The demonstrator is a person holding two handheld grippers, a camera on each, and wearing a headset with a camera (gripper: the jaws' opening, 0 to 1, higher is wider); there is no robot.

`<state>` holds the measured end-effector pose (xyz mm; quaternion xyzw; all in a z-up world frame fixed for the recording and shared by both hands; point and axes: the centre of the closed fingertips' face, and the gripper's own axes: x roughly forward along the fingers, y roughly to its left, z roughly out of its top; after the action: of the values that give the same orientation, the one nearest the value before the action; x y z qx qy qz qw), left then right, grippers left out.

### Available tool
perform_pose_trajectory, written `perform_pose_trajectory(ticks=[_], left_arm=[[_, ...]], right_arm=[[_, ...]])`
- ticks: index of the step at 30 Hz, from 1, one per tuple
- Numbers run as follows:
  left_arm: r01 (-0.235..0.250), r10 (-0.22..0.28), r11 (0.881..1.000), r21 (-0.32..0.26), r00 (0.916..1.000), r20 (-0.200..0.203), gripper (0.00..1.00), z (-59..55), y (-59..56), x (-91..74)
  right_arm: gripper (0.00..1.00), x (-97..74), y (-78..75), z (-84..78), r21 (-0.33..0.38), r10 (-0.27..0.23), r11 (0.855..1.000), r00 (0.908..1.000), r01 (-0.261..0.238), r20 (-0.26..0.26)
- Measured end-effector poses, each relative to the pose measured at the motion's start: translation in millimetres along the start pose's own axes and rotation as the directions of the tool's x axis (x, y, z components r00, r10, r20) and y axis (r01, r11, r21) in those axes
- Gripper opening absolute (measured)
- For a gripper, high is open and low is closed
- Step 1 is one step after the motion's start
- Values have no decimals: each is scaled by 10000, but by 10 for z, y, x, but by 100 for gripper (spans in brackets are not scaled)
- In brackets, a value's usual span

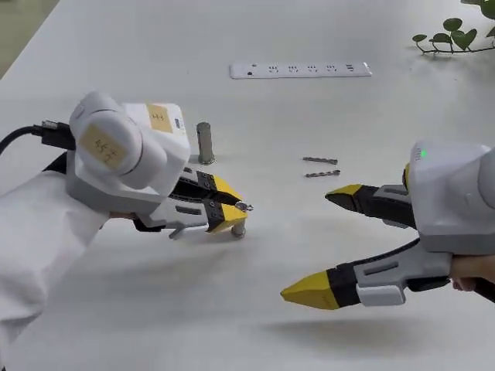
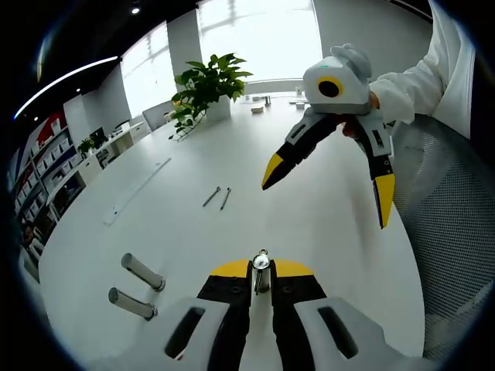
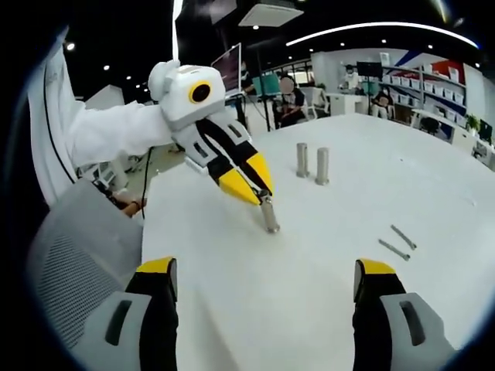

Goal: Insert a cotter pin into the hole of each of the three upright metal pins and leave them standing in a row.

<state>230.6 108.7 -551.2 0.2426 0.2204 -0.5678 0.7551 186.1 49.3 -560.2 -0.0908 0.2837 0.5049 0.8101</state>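
My left gripper is shut on the top of a grey metal pin whose foot rests on the white table. A small wire loop shows at the pin's top. Two more pins stand upright side by side behind it. In the head view one upright pin stands beyond the left gripper. Two loose cotter pins lie flat between the grippers. My right gripper hangs open and empty, to the right of the held pin.
A white power strip lies at the far side of the table. A potted plant stands at the far right corner. A grey mesh chair sits by the table's near edge.
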Motion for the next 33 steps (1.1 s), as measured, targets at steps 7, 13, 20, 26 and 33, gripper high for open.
perform_pose_trajectory(ticks=[7, 13, 20, 26, 33], left_arm=[[-102, 103, 9999, -105, 9999, 54, 5, -46, 123, -75], [-63, 66, 9989, -469, 10000, 60, 6, -61, 166, -103], [-310, 432, 9926, -1176, 9938, 1028, 0, 96, 320, -145], [-252, 307, 9944, -1023, 9981, 529, 0, -58, 342, -10], [-330, 374, 9953, -909, 9982, 474, 0, -59, 311, -16]], right_arm=[[94, -18, -7, 4, -71, -160, 9998, 9998, 159, -81], [94, -45, -29, 6, 67, -249, 9997, 9997, 250, -80], [94, -68, -25, -24, 124, -279, 9995, 9995, 281, -157], [94, -68, -11, -38, 92, -256, 9996, 9995, 258, -177], [93, -60, -2, -49, 71, -243, 9997, 9995, 245, -183]])
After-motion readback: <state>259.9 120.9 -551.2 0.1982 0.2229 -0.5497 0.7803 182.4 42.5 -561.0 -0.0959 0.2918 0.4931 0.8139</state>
